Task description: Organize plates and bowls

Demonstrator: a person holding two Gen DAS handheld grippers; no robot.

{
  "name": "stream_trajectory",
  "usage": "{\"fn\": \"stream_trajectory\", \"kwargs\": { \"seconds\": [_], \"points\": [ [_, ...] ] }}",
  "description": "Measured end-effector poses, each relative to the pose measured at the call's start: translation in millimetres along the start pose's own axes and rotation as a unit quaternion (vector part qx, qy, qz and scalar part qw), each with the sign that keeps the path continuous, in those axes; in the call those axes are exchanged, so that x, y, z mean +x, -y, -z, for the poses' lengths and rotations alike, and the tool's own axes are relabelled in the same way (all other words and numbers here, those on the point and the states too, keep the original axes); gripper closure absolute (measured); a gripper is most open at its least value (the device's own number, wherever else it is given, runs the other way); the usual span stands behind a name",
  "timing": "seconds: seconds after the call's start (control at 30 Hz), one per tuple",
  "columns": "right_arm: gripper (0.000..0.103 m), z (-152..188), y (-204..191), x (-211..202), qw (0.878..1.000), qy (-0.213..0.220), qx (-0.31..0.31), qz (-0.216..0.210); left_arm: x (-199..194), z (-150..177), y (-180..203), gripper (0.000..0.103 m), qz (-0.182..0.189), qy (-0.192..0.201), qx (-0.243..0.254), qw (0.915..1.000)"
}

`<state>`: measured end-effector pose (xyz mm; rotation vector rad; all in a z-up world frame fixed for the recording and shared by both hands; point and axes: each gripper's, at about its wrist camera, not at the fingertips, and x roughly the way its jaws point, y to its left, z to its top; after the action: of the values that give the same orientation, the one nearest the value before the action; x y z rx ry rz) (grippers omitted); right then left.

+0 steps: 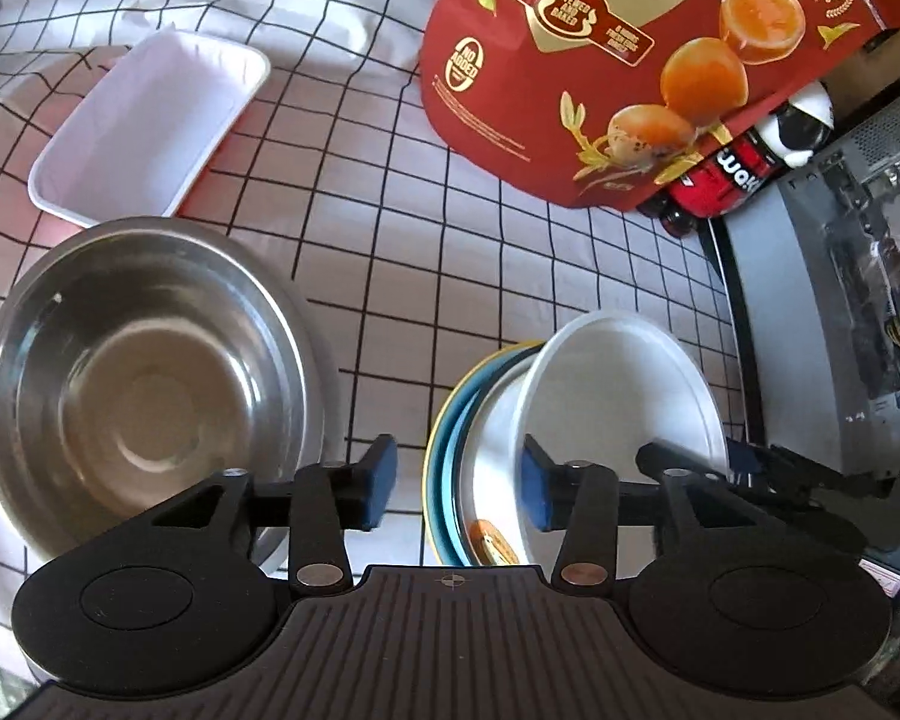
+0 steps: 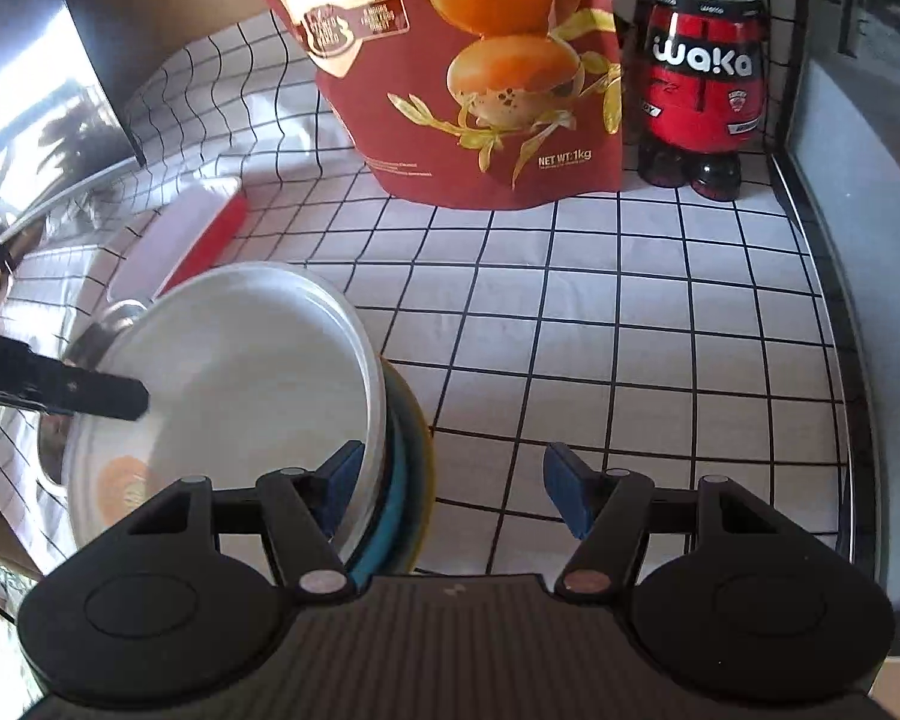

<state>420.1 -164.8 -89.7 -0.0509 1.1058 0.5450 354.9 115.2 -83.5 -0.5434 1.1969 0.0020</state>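
Left gripper (image 1: 459,489) spread wide, one finger inside the tilted white bowl (image 1: 618,402), steel bowl (image 1: 144,384) just left.

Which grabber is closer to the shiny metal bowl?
Left. The left gripper sits right beside the metal bowl; the right gripper is past the white bowl, farther away.

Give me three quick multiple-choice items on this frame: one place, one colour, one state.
1. Where does the steel bowl sit relative to the white tray in the left wrist view?
A) nearer the camera B) inside it C) behind the egg bag

2. What colour is the egg bag?
A) green B) red C) black

3. How is the left gripper?
A) shut on the white bowl B) shut on nothing C) open

Key: 1 A, the bowl lies below the tray in frame. 2 B, red pouch. 3 C, the blue pads stand apart, straddling the rim of the white bowl.
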Motion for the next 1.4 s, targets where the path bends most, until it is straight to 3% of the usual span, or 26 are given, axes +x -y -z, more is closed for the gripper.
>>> {"fn": "stream_trajectory", "kwargs": {
  "seconds": [0.13,0.17,0.47,0.67,0.93,1.4],
  "points": [
    [0.038,-0.7,0.5,8.3,1.0,-0.015,0.014,-0.01,3.3,2.8,3.5,0.048,-0.017,-0.005,0.005,0.9998],
    [0.038,-0.6,0.0,9.2,0.999,-0.021,0.016,-0.02,5.2,3.5,4.5,0.052,-0.018,-0.007,0.007,0.9998],
    [0.038,-3.0,2.9,35.6,0.988,-0.073,0.076,-0.11,34.5,1.5,5.5,0.055,0.008,-0.036,-0.008,0.9993],
    [0.036,1.4,3.6,52.8,0.976,-0.096,0.114,-0.156,42.3,0.5,10.4,0.05,0.013,-0.044,-0.004,0.9989],
    [0.035,2.3,1.0,49.8,0.977,-0.094,0.122,-0.151,40.3,4.6,10.5,0.049,0.011,-0.038,-0.004,0.9992],
    [0.031,23.8,-26.9,42.1,0.973,-0.131,0.097,-0.163,18.9,33.3,-9.7,0.048,0.011,-0.058,-0.012,0.9982]
  ]
}}
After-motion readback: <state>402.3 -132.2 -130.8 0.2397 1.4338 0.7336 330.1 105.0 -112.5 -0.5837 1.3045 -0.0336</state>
